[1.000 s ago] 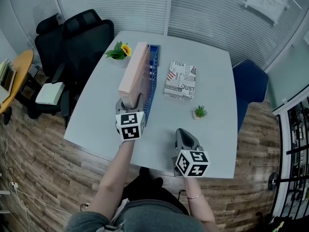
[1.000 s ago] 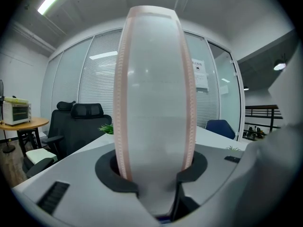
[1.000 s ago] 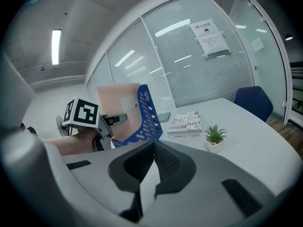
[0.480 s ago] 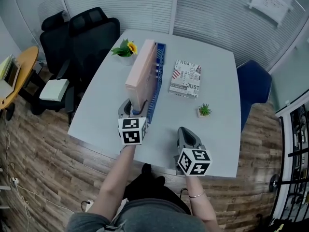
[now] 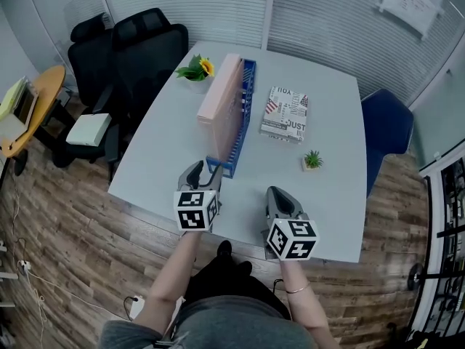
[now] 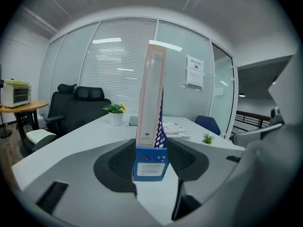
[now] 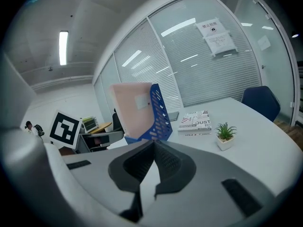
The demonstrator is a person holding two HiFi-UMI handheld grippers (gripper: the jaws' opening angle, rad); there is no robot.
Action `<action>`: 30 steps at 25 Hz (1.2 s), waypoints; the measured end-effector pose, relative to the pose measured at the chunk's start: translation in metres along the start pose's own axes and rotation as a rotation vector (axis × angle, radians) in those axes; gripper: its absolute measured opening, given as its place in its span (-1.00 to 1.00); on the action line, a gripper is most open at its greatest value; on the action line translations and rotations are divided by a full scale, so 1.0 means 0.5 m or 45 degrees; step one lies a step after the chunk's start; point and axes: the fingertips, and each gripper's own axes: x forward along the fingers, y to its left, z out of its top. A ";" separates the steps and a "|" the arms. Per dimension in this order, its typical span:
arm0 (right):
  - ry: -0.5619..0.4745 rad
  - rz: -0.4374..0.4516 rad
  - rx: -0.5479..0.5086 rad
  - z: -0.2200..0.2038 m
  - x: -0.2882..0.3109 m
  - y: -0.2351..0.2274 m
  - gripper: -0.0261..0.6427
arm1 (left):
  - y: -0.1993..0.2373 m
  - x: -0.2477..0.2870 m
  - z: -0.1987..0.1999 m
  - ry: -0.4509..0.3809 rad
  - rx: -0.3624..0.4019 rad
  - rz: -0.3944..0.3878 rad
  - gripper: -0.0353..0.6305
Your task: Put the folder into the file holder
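The pink folder stands upright inside the blue file holder as asked, the left gripper, jaws apart and just narrowing slightly, grips nothing, the right gripper is clenched empty, so only keeping clear seems needed

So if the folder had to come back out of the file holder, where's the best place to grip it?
Probably the narrow near end of the folder, above the low front lip of the file holder, coming level from the near edge of the table. It stands upright on edge with that end exposed, and the blue wall covers one flat side.
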 end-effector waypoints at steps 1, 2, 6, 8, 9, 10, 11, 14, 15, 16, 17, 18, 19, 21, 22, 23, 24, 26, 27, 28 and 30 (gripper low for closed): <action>-0.001 0.004 -0.002 0.000 -0.002 0.003 -0.93 | -0.003 -0.008 -0.004 0.001 -0.003 -0.006 -0.25; -0.002 0.009 -0.005 -0.001 -0.003 0.006 -0.93 | -0.005 -0.015 -0.007 0.001 -0.007 -0.012 -0.29; -0.003 0.023 -0.020 -0.005 -0.012 0.021 -0.93 | -0.010 -0.046 -0.020 0.004 -0.036 -0.034 -0.43; -0.008 0.023 -0.028 -0.005 -0.020 0.024 -0.93 | -0.013 -0.062 -0.023 -0.003 -0.042 -0.039 -0.53; -0.011 0.022 -0.031 -0.005 -0.025 0.025 -0.93 | -0.016 -0.070 -0.023 -0.009 -0.041 -0.042 -0.57; -0.014 0.020 -0.034 -0.005 -0.030 0.026 -0.93 | -0.019 -0.077 -0.023 -0.015 -0.040 -0.047 -0.61; -0.018 0.019 -0.037 -0.005 -0.035 0.026 -0.93 | -0.022 -0.084 -0.023 -0.022 -0.039 -0.052 -0.65; -0.033 0.020 -0.047 -0.003 -0.047 0.029 -0.92 | -0.028 -0.104 -0.021 -0.042 -0.040 -0.062 -0.73; -0.038 0.020 -0.050 -0.003 -0.051 0.030 -0.92 | -0.030 -0.111 -0.021 -0.047 -0.038 -0.064 -0.74; -0.042 0.020 -0.053 -0.003 -0.055 0.031 -0.92 | -0.033 -0.117 -0.020 -0.052 -0.034 -0.067 -0.76; -0.044 0.019 -0.055 -0.005 -0.059 0.031 -0.92 | -0.036 -0.123 -0.021 -0.055 -0.028 -0.071 -0.77; -0.044 0.017 -0.058 -0.006 -0.063 0.032 -0.92 | -0.038 -0.130 -0.021 -0.059 -0.020 -0.075 -0.77; -0.042 0.015 -0.062 -0.008 -0.066 0.034 -0.92 | -0.040 -0.138 -0.021 -0.063 -0.012 -0.078 -0.78; -0.037 0.015 -0.077 -0.012 -0.070 0.039 -0.91 | -0.042 -0.152 -0.023 -0.071 0.002 -0.084 -0.78; -0.035 0.017 -0.087 -0.014 -0.071 0.043 -0.91 | -0.042 -0.158 -0.024 -0.074 0.004 -0.087 -0.78; -0.033 0.020 -0.098 -0.015 -0.073 0.046 -0.91 | -0.042 -0.163 -0.025 -0.078 0.002 -0.088 -0.78; -0.032 0.022 -0.107 -0.017 -0.075 0.050 -0.92 | -0.041 -0.168 -0.027 -0.080 -0.002 -0.089 -0.78; -0.031 0.026 -0.123 -0.018 -0.078 0.055 -0.92 | -0.039 -0.177 -0.029 -0.086 -0.012 -0.091 -0.78; -0.032 0.026 -0.128 -0.017 -0.080 0.056 -0.92 | -0.039 -0.181 -0.028 -0.090 -0.017 -0.092 -0.78; -0.034 0.025 -0.132 -0.016 -0.082 0.056 -0.92 | -0.039 -0.184 -0.027 -0.095 -0.020 -0.094 -0.78; -0.040 0.020 -0.135 -0.012 -0.084 0.054 -0.92 | -0.039 -0.188 -0.023 -0.106 -0.021 -0.099 -0.78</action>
